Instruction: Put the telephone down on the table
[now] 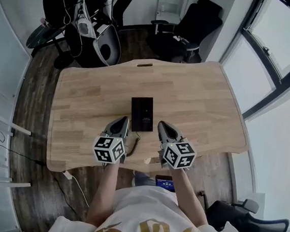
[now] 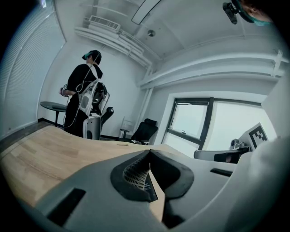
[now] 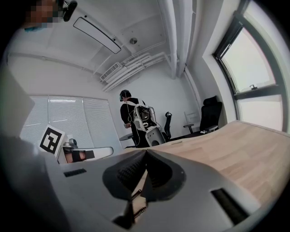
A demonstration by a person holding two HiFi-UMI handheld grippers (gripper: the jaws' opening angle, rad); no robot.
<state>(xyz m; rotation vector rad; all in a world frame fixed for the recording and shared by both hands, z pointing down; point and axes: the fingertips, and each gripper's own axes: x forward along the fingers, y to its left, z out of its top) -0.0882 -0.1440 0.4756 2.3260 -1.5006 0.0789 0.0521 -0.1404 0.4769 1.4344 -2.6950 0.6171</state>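
The person's white shirt (image 1: 144,225) fills the bottom edge. Above it, the left gripper (image 1: 122,121) and right gripper (image 1: 163,125) — both clenched shut — flank the telephone (image 1: 141,113), which lies flat on the table (image 1: 85,97) — long axis up-frame, equally near both.

Right hand-held gripper (image 3: 146,153) jaws together, wooden table (image 3: 235,154), person (image 3: 126,112) standing beyond

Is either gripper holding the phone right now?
No, the phone lies flat on the table between the left gripper and the right gripper, both shut with nothing in them.
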